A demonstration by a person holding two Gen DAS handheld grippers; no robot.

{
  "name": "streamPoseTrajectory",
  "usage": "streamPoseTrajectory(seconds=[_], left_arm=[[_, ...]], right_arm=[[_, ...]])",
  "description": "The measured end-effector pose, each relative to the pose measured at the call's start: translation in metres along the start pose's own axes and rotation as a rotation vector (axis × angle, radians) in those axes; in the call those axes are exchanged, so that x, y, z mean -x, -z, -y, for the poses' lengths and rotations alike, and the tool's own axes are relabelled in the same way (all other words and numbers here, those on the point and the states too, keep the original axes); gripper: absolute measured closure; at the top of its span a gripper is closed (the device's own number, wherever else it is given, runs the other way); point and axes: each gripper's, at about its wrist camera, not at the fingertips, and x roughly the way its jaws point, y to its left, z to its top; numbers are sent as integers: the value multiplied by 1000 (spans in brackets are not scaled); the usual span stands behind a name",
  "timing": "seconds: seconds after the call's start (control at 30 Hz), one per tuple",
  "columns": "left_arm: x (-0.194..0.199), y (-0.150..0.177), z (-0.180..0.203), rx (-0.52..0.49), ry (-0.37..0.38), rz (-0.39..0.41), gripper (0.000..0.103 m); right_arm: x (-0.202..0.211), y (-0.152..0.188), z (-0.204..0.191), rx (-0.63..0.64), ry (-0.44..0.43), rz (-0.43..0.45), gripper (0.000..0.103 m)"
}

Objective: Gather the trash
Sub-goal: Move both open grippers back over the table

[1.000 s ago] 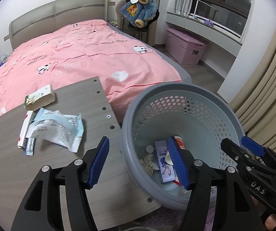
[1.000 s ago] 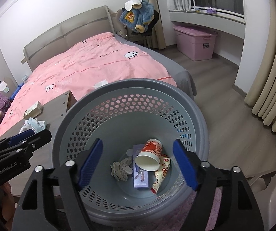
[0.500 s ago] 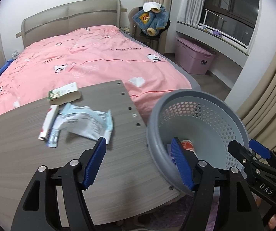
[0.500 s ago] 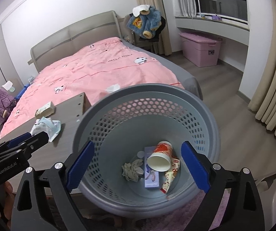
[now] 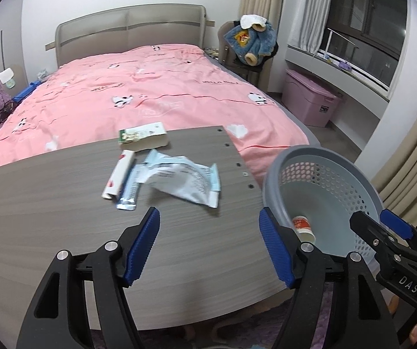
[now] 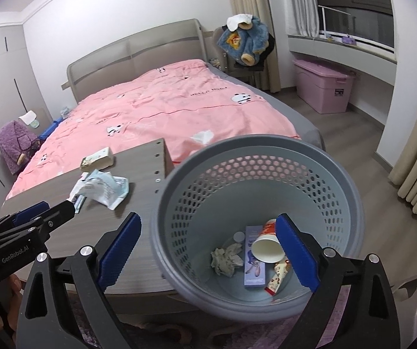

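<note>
We see the trash still on the worktop at center frame in the left wrist view: a crumpled white-blue wrapper, a white-red tube box and a small foil sachet touching beside it, and a green-white carton just behind them toward the far edge. The grey perforated basket sits at the worktop's right edge, lower right of that frame, and fills the lower center of the right wrist view; inside it we see a paper cup on its side, a purple box, a crumpled tissue and a red snack wrapper. Left tongs wide, holding nothing, over bare worktop near the wrapper. Right tongs wide too, holding nothing, straddling the basket's near rim. Pink bed behind the worktop, pink storage bin at upper right by the window.
</note>
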Motion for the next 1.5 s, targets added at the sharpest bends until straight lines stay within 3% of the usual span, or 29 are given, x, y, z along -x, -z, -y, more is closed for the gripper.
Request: streamPoseTrajectory(seconds=[1.5], left_arm=[[14, 18, -78, 133, -80, 17, 35]], right_arm=[[-16, 1, -74, 122, -94, -30, 11]])
